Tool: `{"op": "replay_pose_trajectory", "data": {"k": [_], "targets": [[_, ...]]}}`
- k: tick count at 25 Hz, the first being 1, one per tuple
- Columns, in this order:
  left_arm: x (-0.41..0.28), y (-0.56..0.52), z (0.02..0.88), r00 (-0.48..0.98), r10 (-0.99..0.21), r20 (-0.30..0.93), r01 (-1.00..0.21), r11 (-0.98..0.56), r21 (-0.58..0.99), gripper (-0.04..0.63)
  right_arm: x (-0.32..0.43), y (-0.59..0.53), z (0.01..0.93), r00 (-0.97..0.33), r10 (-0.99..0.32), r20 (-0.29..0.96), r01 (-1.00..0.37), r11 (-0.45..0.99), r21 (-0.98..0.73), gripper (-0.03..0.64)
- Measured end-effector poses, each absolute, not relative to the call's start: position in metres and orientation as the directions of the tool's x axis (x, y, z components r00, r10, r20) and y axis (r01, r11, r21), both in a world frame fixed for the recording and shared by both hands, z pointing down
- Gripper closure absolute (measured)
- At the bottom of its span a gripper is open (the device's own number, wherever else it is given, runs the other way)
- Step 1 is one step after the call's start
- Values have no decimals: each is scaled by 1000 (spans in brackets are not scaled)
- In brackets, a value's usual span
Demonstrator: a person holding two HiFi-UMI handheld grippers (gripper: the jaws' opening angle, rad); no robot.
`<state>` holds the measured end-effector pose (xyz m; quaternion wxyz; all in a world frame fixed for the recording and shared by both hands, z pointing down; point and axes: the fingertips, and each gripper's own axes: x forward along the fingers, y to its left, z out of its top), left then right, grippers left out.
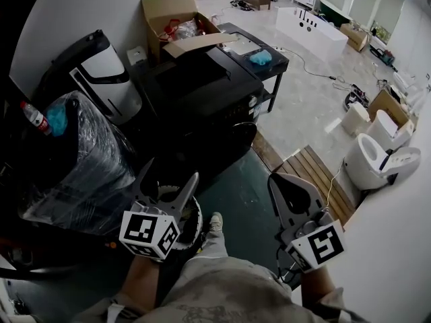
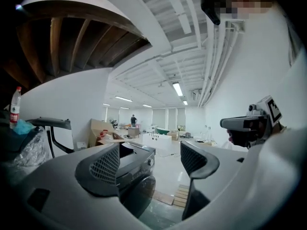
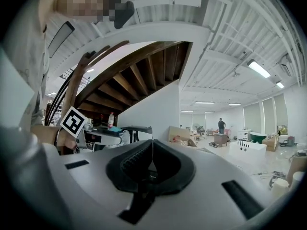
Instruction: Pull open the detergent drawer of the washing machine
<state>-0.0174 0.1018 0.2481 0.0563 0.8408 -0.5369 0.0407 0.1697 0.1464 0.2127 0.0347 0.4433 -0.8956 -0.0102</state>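
Both grippers are up in front of the person and neither has reached the washing machine [image 1: 202, 106]; the black machine stands on the floor ahead of them, well apart from both, its round door and control panel turned toward the lower right of the head view. The detergent drawer is somewhere on that dark front panel, but it's too dim to pick out; no part of the front visibly stands out from the panel.

Left gripper [image 1: 170, 173] now: fingers [image 2: 103, 169] spread wide, close to as far as they go, with nothing between them; its own view looks straight through the gap at the machine's top corner and door. It hangs over a plastic-wrapped bundle [image 1: 81, 160] that sits just left of the machine; a water bottle [image 1: 34, 118] with a red cap stands on the far left side of that bundle.

Right gripper [image 1: 275, 177]: fingers pressed together, tips meeting in a thin seam, holding nothing; it sits above the green floor near a wooden pallet [image 1: 313, 173], pointing out level into the room.

Around the machine: an open cardboard box [image 1: 178, 19] at its far end; a black counter [image 1: 273, 69] just beyond with a blue cloth [image 1: 260, 57] on it; white toilets [image 1: 374, 157] lined up at the right edge; a white bathtub [image 1: 310, 22] farther back.
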Motion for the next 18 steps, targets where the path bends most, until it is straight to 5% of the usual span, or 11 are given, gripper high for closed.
{"op": "replay_pose_trajectory", "data": {"k": [18], "targets": [[-83, -76, 347, 453, -876, 164, -817, -334, 471, 193, 99, -39, 252, -627, -758, 179, -769, 639, 18, 584]]}}
